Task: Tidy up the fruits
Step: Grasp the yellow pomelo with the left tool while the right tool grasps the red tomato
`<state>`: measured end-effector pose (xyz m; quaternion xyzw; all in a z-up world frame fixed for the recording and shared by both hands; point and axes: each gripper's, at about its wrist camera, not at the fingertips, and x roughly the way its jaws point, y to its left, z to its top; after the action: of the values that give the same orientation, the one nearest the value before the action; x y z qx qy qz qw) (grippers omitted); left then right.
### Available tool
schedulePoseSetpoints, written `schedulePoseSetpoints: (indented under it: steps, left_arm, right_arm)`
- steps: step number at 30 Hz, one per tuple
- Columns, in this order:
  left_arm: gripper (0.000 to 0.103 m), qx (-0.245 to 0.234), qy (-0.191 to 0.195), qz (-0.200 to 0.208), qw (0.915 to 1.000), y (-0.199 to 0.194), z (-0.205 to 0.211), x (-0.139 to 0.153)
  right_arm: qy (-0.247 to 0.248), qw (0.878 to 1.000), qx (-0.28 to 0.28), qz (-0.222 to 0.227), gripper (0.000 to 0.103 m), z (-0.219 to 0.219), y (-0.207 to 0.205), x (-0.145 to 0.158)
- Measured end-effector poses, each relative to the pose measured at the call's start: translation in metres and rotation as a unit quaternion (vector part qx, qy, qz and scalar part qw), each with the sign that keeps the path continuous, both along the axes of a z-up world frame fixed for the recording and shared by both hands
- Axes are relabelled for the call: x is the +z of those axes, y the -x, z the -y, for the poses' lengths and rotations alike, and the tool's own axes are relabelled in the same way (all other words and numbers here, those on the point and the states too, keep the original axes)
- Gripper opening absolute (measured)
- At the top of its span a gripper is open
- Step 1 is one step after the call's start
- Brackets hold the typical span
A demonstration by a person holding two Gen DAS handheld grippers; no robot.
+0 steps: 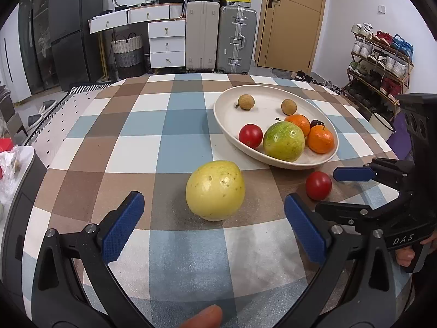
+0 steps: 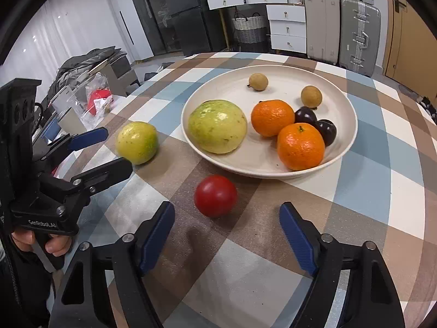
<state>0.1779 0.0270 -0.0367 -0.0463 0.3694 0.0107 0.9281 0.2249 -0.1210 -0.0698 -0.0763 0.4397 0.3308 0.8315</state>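
A yellow guava [image 1: 215, 190] lies on the checked tablecloth just ahead of my left gripper [image 1: 213, 196], which is open, its blue pads apart from the fruit on either side. A red tomato [image 2: 215, 195] sits on the cloth between the tips of my right gripper [image 2: 226, 207], open too, with clear gaps to both pads. The white plate [image 1: 226, 120] behind holds a green guava [image 1: 284, 142], another tomato [image 1: 250, 135], two oranges [image 2: 300, 146], dark plums [image 2: 326, 131] and two brown longans [image 2: 311, 96].
The round table drops off close behind the plate and at the left, where bags and clutter [image 2: 98, 98] lie. Suitcases [image 1: 236, 41], white drawers [image 1: 166, 42] and a shoe rack [image 1: 379, 60] stand across the room. A person's fingertip [image 1: 204, 317] shows at the bottom.
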Motion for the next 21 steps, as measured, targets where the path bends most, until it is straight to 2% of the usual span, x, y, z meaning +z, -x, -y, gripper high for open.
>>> schedulePoseSetpoints:
  steps: [2, 9, 17, 21]
  left_arm:
    - [0.102, 0.000, 0.000, 0.000, 1.0000, -0.001, 0.000, 0.000]
    - [0.102, 0.015, 0.007, -0.016, 0.9997, -0.004, -0.004, -0.004]
    - [0.102, 0.027, 0.025, -0.026, 0.9990, -0.012, -0.013, -0.008]
    - [0.091, 0.022, 0.031, -0.028, 0.9989, -0.016, -0.013, -0.010]
  right_arm:
    - [0.005, 1.000, 0.005, 0.006, 0.072, -0.004, 0.002, 0.000]
    - [0.043, 0.998, 0.006, 0.034, 0.063, -0.018, 0.004, -0.002]
    - [0.050, 0.998, 0.007, 0.044, 0.048, -0.020, 0.005, -0.003]
    - [0.047, 0.998, 0.014, 0.044, 0.042, -0.022, 0.007, -0.002]
